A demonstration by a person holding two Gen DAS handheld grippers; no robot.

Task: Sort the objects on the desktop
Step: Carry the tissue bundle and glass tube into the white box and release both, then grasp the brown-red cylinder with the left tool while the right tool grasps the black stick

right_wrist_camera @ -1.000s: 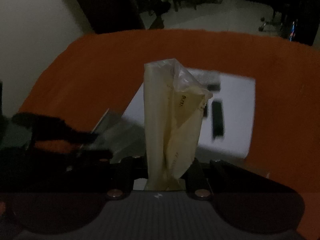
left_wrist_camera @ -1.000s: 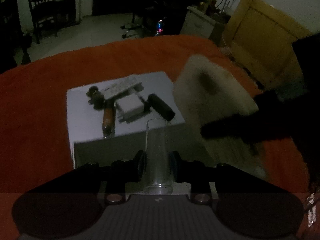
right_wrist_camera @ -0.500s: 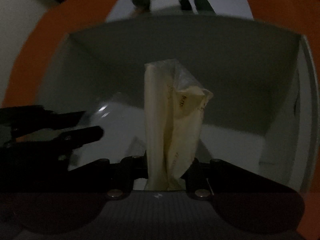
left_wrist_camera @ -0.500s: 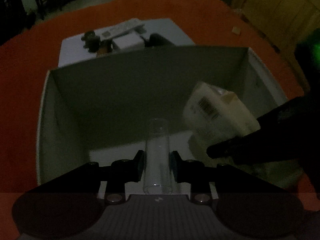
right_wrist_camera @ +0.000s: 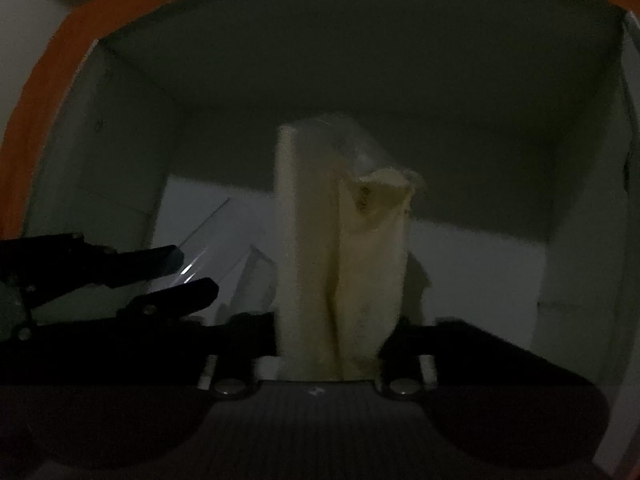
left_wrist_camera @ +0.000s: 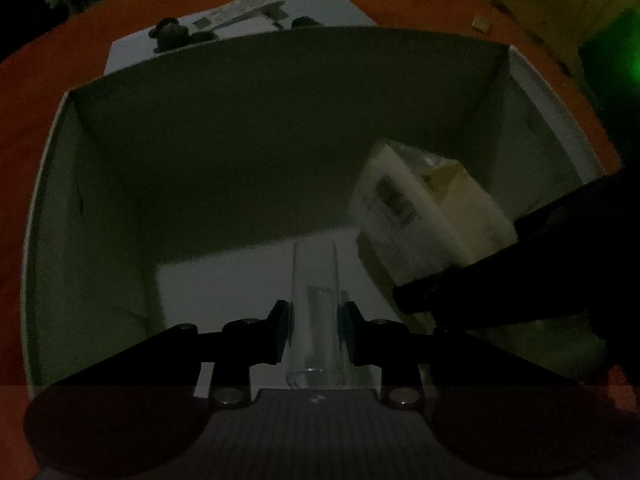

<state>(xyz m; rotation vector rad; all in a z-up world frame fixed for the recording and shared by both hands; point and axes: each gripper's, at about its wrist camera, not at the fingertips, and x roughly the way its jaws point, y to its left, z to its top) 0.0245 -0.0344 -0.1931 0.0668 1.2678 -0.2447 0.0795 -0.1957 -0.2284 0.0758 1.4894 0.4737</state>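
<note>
Both claws reach down inside the white box [left_wrist_camera: 532, 92] on the orange-covered worktop [left_wrist_camera: 36, 92]: the left claw [left_wrist_camera: 314, 336] grips a clear tube [left_wrist_camera: 316, 304], the right claw [right_wrist_camera: 328, 340] a cream packet [right_wrist_camera: 316, 240]. Placement appears under way; each claw must next let go low above the box floor.

The room is dim. An orange tabletop [left_wrist_camera: 48, 92] fills the foreground. Past its far right corner stands pale wooden furniture [left_wrist_camera: 548, 4]; a green glow [left_wrist_camera: 628, 40] shows at right. A white wall [right_wrist_camera: 20, 4] lies left.
</note>
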